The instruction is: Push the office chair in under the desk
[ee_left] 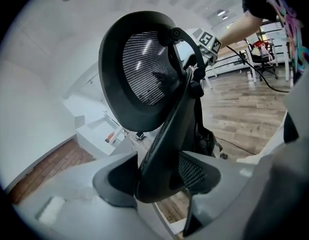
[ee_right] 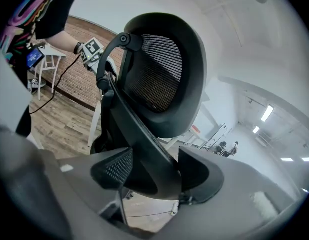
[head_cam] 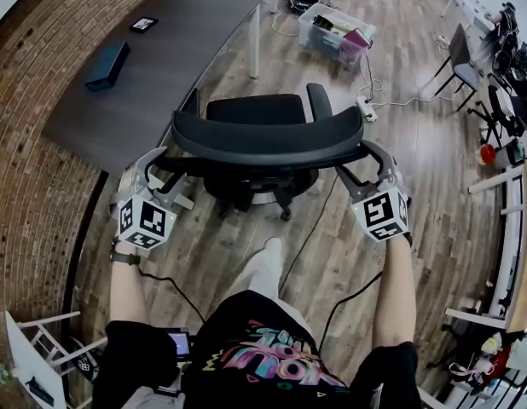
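The office chair [head_cam: 257, 109] is stood just off the near edge of the worktop [head_cam: 178, 49], with its seat not yet tucked beneath, so the push is judged to be only at its start. The chair's backrest [head_cam: 268, 139] is held at both ends. The left hand-held gripper [head_cam: 165, 167] is clamped on one rim and the right hand-held gripper [head_cam: 356, 167] on the other, and the frame is pinched between the pads in each gripper view. A hold at both ends is probably chosen so that the chair can be steered straight rather than swivelled. Beyond the chair, a dark box [head_cam: 107, 65] and a small flat device [head_cam: 144, 24] are left on the worktop. No brand or wording can be read — only square markers are seen on the gripper cubes, and the shirt print is illegible.
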`<state>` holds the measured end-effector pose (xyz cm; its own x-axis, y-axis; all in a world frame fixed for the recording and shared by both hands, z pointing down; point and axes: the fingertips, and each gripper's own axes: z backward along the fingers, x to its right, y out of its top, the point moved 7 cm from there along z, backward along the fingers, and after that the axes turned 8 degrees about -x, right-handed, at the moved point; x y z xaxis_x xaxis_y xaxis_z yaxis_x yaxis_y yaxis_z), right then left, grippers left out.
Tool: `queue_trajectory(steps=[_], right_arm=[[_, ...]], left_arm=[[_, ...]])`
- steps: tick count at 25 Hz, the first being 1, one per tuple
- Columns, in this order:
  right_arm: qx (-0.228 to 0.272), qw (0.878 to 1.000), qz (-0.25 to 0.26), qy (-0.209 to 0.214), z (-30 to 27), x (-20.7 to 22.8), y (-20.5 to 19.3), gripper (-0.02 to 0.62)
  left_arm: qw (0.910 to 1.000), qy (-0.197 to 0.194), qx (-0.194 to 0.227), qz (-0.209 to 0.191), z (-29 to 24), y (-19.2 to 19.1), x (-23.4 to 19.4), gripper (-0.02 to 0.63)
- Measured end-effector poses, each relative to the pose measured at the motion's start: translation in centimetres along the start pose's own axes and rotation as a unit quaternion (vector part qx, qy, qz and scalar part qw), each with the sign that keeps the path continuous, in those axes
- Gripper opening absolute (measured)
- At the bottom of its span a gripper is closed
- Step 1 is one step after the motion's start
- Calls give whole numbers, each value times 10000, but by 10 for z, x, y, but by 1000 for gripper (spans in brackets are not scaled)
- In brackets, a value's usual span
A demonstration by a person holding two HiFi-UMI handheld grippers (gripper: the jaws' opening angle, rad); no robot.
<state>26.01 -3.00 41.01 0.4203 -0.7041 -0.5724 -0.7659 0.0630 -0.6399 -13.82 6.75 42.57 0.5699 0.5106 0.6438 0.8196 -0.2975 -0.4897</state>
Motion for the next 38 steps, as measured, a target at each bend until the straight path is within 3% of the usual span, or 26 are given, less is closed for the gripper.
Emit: queue_trajectory(steps=[10,22,34,38], right_arm=[[41,9995,185,264,-58,43,9,281],[302,9970,447,559,-134,105,19,281],[1177,9845,803,1024,-200,157,28,284],[1605,9727,627,1557,-232,181,34,284]], left_arm=[[9996,152,-170,191,-37,6,-29,250],[9968,606,-284,444,-77,21,-56,250],[9895,935,-714,844,-107,33,-76,253],[9811,1099,-1130,1125,-119,39,-83,255]])
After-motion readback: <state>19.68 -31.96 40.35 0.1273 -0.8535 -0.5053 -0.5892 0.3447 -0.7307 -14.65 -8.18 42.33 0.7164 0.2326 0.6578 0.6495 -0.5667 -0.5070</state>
